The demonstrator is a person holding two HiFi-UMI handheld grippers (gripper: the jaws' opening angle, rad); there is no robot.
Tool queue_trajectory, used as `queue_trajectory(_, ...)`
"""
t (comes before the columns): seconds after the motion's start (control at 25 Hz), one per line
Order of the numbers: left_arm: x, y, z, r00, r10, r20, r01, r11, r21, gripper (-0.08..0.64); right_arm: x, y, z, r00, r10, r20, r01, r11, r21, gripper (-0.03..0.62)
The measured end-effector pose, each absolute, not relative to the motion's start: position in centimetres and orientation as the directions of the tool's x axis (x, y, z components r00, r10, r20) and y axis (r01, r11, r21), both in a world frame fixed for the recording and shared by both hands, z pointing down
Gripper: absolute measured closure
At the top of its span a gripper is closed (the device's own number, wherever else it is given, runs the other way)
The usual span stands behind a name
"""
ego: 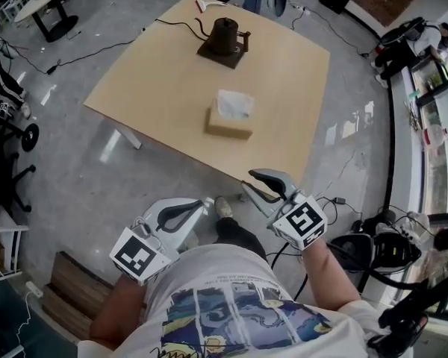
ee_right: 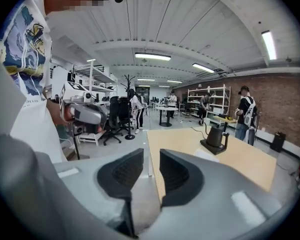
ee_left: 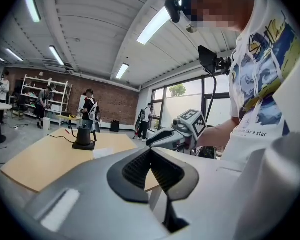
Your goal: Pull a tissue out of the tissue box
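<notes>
The tissue box (ego: pixel 230 115), tan with a white tissue standing out of its top, sits near the middle of the light wooden table (ego: pixel 149 80). Both grippers hover off the table's near edge, close to the person's body and well short of the box. My left gripper (ego: pixel 204 202) (ee_left: pixel 151 150) has its pads together with nothing between them. The jaws of my right gripper (ego: pixel 248 180) (ee_right: pixel 151 156) stand apart with an empty gap. The tissue (ee_right: pixel 206 155) shows only as a pale patch in the right gripper view.
A dark kettle (ego: pixel 224 37) on a square base stands at the table's far side, a cable running left from it. Office chairs (ego: pixel 4 88) and cables lie on the floor to the left, bags and gear (ego: pixel 373 245) to the right. People stand by shelves far off.
</notes>
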State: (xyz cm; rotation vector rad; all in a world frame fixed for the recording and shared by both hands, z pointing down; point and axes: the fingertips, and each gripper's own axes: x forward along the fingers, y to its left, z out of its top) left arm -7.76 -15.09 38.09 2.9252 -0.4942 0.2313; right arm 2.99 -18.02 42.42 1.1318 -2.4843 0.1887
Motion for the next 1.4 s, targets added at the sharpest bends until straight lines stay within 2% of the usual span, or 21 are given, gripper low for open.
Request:
queue_trajectory(0.32, -5.1, -19.0, 37.7, 0.903, -0.391, 0.177, -0.417, -0.895, 0.155, 0.555, 9.5, -27.3, 43.8, -0.595, -0.67, 0.444, -0.731, 0.681, 0.049, 0.497)
queue_trajectory(0.76, -0.6, -23.9, 38.8, 0.856, -0.472, 0.213, -0.51, -0.84, 0.188, 0.557, 14.7, -38.4, 50.7, -0.597, -0.594, 0.539, -0.705, 0.71, 0.001, 0.44)
queue_trajectory(0.84, 0.0, -24.4, 39.0, 0.844, -0.483, 0.234, -0.527, -0.83, 0.186, 0.555, 15.2, -40.1, 52.2, -0.602, -0.571, 0.558, -0.696, 0.718, -0.017, 0.42)
queue_trajectory(1.12, -0.2, -26.2, 39.8, 0.8, -0.529, 0.284, -0.588, -0.784, 0.196, 0.555, 14.7, -44.9, 56.1, -0.639, -0.485, 0.597, -0.656, 0.749, -0.093, 0.408)
queue_trajectory(1.4, 0.0, -27.1, 40.3, 0.764, -0.565, 0.313, -0.635, -0.745, 0.205, 0.555, 13.8, -47.3, 60.1, -0.695, -0.364, 0.62, -0.603, 0.765, -0.227, 0.381)
